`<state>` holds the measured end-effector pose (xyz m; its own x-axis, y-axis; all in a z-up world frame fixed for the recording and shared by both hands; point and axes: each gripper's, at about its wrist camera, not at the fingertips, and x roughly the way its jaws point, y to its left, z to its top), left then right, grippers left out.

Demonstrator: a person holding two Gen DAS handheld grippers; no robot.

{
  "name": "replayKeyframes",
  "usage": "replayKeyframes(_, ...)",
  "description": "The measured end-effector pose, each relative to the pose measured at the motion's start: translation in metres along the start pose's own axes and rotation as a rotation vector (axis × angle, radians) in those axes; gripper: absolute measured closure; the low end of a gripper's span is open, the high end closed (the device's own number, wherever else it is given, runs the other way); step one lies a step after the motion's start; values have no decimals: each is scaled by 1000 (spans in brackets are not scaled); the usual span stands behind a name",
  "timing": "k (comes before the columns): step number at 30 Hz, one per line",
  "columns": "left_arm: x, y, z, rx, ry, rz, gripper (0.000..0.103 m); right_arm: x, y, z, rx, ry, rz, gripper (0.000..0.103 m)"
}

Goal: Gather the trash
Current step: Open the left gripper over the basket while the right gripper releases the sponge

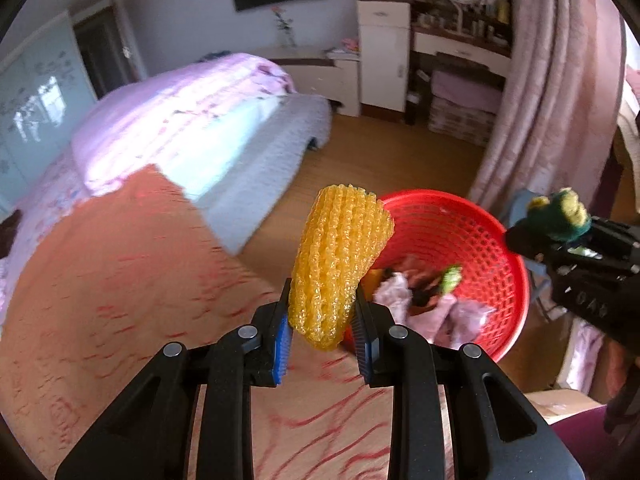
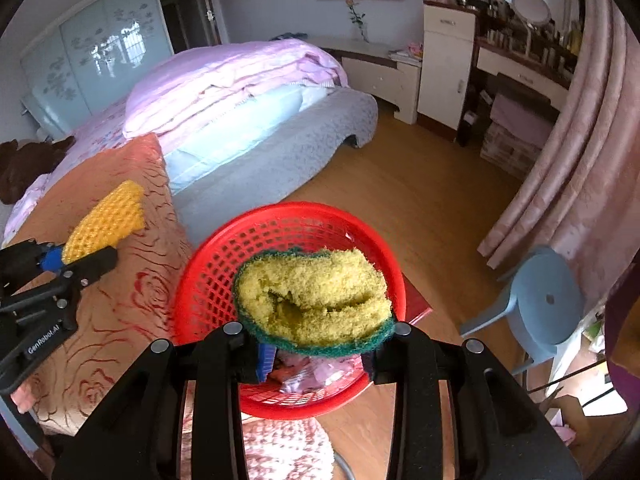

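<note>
A: Both tools loaded. Left gripper (image 1: 322, 334) is clamped on the yellow foam net (image 1: 340, 260), pinched near its lower end. Right gripper (image 2: 316, 354) is closed on the yellow-and-green sponge (image 2: 316, 300), which hangs above the red basket (image 2: 208, 280).

B: Position of the net?

A: Over the orange bedspread (image 1: 120, 280), beside the basket's near rim, not yet above the opening. The basket already has pale wrappers and scraps in it.

B: Orientation?

A: The net's long axis runs roughly along the fingers, its free end pointing up and away from the grip, leaning slightly toward the basket. The sponge lies crosswise between its fingers, bowed, yellow face toward the camera.

B: Risks?

A: If let go here, the net would likely land on the bedspread. It is light and springy, so it may cling to a pad or bounce off the rim. The two tools are near each other over the basket and could collide.
</note>
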<state>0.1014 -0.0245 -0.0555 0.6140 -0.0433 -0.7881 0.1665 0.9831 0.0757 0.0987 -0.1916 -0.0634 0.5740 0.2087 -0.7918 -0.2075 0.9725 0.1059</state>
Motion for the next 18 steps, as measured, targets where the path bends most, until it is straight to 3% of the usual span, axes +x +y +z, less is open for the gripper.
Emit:
replayKeyframes(10,30,-29,5,65,41,-95,74,20,-3,-1,4,56,25,70)
replayKeyframes(12,32,-30,5,66,43,-96,65,22,-3,-2,11,62,31,65)
replayKeyframes(15,30,-28,3,62,37,-96,50,21,-6,-2,50,63,39,45)
replayKeyframes(18,27,-24,3,53,28,-86,42,19,-7,-2,59,60,36,43)
